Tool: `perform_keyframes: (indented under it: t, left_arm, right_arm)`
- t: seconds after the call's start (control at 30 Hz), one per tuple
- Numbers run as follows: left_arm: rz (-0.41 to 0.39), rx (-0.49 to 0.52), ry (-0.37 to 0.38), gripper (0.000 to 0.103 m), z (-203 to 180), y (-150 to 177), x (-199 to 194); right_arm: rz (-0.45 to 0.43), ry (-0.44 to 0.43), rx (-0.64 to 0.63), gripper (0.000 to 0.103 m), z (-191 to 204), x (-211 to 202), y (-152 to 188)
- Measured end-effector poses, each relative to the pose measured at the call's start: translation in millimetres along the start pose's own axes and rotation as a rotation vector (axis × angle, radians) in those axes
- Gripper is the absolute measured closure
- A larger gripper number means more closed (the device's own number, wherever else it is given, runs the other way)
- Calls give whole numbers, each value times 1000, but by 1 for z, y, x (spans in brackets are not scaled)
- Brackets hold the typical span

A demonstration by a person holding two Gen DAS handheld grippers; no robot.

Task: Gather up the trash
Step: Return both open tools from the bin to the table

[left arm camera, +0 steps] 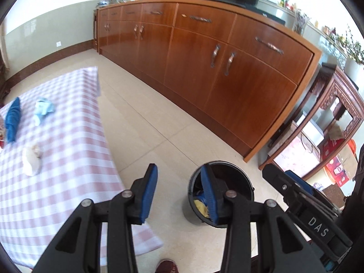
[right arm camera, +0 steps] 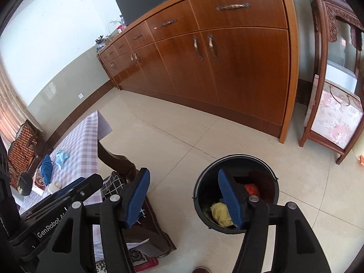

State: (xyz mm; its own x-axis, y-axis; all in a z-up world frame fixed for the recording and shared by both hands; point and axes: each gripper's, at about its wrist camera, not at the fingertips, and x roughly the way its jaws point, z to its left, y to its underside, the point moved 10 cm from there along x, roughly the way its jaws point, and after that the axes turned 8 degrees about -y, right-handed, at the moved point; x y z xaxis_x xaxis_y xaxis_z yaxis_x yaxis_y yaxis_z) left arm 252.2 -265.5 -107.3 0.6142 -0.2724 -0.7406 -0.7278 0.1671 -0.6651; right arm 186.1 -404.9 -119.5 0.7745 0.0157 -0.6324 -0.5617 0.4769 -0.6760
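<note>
Both grippers are seen held above the floor beside the table (left arm camera: 68, 122), which is draped in a pink-checked cloth. The left gripper (left arm camera: 179, 191) stands with its jaws parted and nothing is seen between the blue pads; the right gripper (right arm camera: 184, 195) is spread wider, likewise empty. The black bin (right arm camera: 236, 191) stands on the tiled floor just beside the table's end, and a yellow crumpled wad (right arm camera: 221, 213) and a red wrapper (right arm camera: 251, 190) are seen lying inside it. At least 2 pieces of likely trash are left on the cloth: a pale blue crumpled scrap (left arm camera: 43, 109) and a white crumpled lump (left arm camera: 33, 159). A dark blue folded cloth (left arm camera: 12, 122) lies next to the scrap; whether it counts as trash cannot be told. Risks are judged as follows. The blue cloth could be taken by mistake, since it lies just beside the scrap and a wide approach could catch both. The tablecloth could be pinched along with a soft, low-lying piece, and everything on it dragged toward the edge. Light paper could be nudged off the table if a pad reaches it first from the side. The 2 grippers are held near each other, so they could be knocked together if both are swung toward the table at once. The bin could be tipped if its rim is struck on a later drop.
</note>
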Motion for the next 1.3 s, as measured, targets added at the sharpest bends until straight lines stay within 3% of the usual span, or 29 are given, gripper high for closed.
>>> perform_keyframes:
  t: [0.33, 0.7, 1.03, 1.3]
  left_arm:
    - [-69, -153, -137, 61, 126, -12, -36]
    - [-84, -311, -309, 61, 254, -4, -50]
    - [-78, -390, -400, 61, 321, 7, -52]
    - [-65, -424, -424, 61, 357, 8, -43]
  right_arm:
    - [5, -169, -148, 36, 135, 14, -7]
    - [79, -330, -273, 36, 261, 55, 21]
    - [155, -416, -353, 36, 342, 92, 52]
    - [191, -431, -387, 36, 376, 116, 66]
